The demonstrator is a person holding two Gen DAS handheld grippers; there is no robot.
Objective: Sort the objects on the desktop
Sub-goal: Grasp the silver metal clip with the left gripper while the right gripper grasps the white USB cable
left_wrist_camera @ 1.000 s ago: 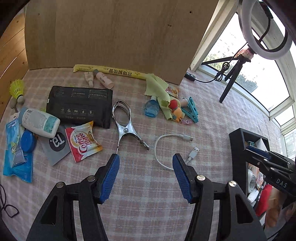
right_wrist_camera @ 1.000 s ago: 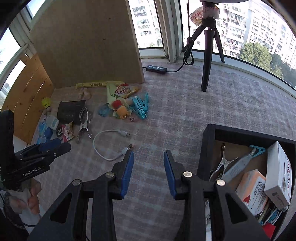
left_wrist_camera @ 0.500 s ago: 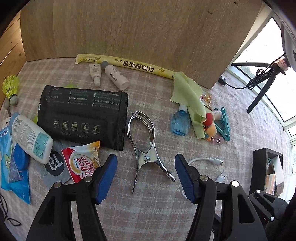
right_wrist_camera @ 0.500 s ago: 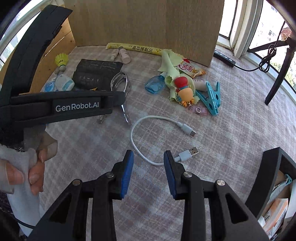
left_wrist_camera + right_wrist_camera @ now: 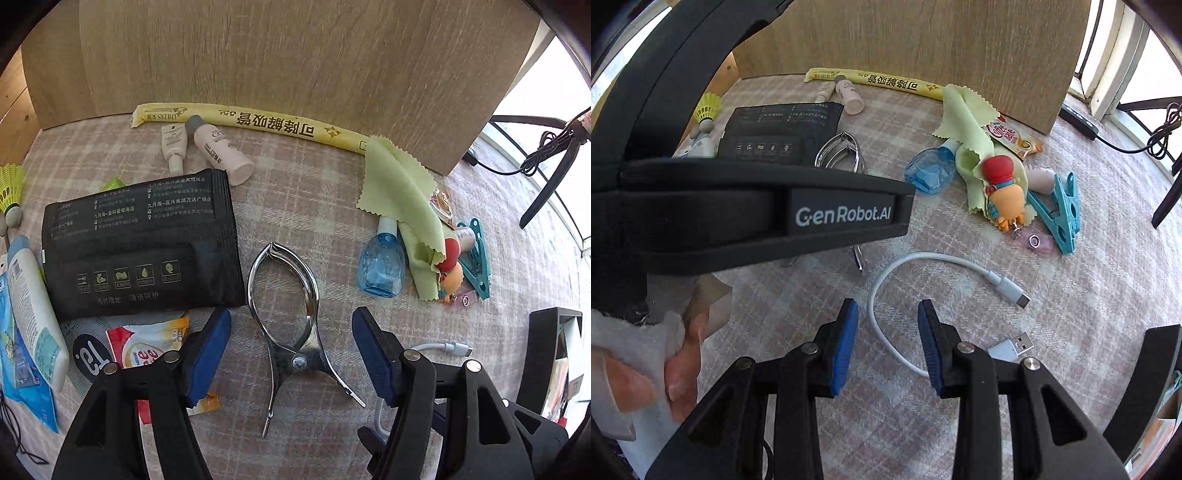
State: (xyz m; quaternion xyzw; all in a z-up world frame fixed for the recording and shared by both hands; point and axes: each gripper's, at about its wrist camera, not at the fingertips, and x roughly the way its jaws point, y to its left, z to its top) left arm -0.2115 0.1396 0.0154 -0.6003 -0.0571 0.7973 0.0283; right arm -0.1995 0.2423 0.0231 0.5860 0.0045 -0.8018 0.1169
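We frame the steel clamp (image 5: 291, 325) squarely between our left gripper (image 5: 291, 354) pads, its pivot and splayed handles lying on the checked cloth (image 5: 295, 206) in the gap, its rounded loop pointing away from us; the jaws stand wide apart and hold nothing, a spread that we judge suits closing across the handles

To the left jaw's outer side lies a red "Coffee mate" sachet (image 5: 155, 350), partly under the finger, beside a grey packet (image 5: 92, 354) marked "Ta"; just beyond them sits the black wipes pack (image 5: 144, 243) printed in white Chinese text too small for us to read

Ahead and to the right of the jaws, a blue spray bottle (image 5: 380, 266) rests touching a green cloth (image 5: 406, 199), with a red-and-orange toy figure (image 5: 452, 266) and a teal clothes peg (image 5: 476, 258) crowded together

Against the wooden board (image 5: 295, 66) at the back runs a long yellow sleeve (image 5: 258, 125) printed "PLA" and Chinese characters

Our right gripper (image 5: 888, 343), partly open and empty, hovers with the loop of the white USB cable (image 5: 886, 288) between its pads; we judge each hand is lining up its own item

The left tool's arm, lettered "GenRobot.AI", crosses the right view

The black sorting box (image 5: 546, 354) stands to the right of both, well apart from the clamp
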